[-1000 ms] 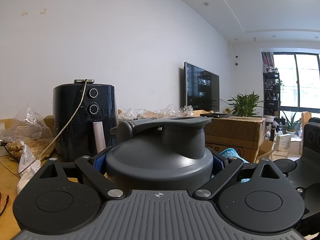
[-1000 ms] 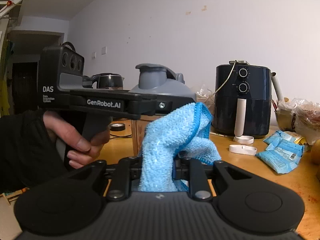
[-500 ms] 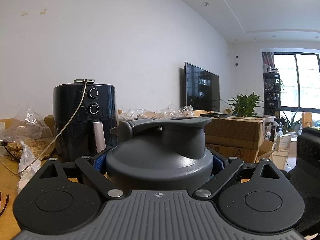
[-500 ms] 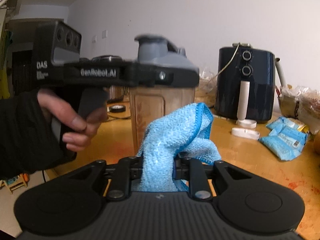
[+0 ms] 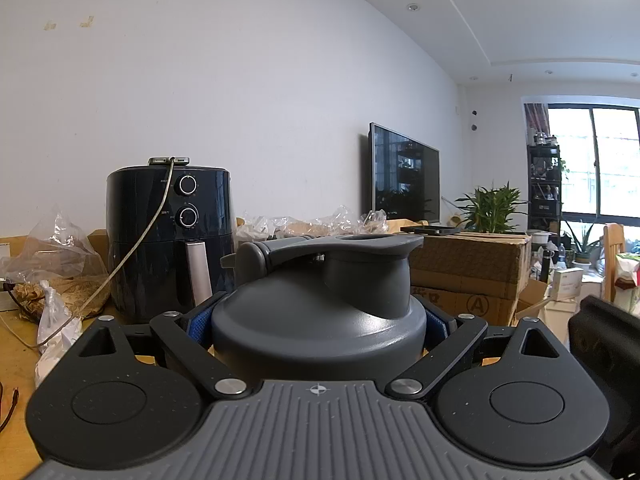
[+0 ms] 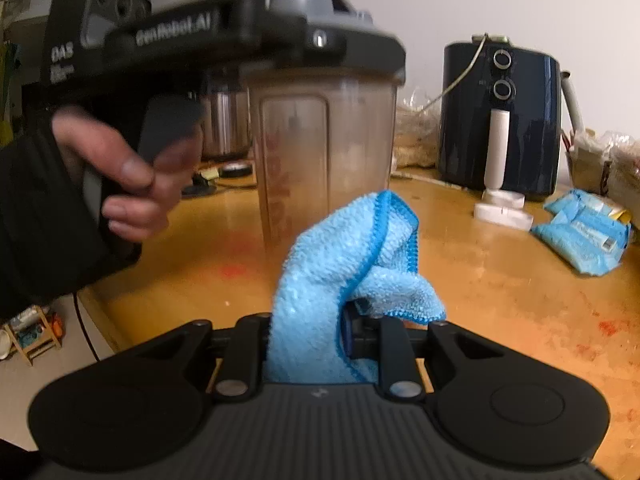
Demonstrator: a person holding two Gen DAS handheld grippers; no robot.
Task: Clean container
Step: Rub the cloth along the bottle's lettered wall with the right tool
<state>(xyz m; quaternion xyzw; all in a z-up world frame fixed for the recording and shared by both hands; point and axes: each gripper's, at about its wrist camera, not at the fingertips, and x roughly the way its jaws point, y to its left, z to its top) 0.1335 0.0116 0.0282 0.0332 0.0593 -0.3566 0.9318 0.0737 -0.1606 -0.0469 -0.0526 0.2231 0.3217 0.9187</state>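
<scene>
The container is a cloudy, see-through shaker bottle with a grey flip-top lid, standing upright on the wooden table. My left gripper is shut on its lid from both sides; the right wrist view shows that same gripper across the top of the bottle, with a person's hand on its handle. Just in front of the bottle's lower wall, my right gripper is shut on a bunched light-blue cloth. Whether the cloth touches the bottle I cannot tell.
A black air fryer stands at the back right, with white plastic pieces before it and blue packets beside them. Plastic bags, cardboard boxes and a television lie beyond. The table's edge runs at the left.
My right gripper with the cloth has dropped and tilted downward, so the bottle's clear wall now fills the view above the cloth. The left gripper has kept still on the lid.
</scene>
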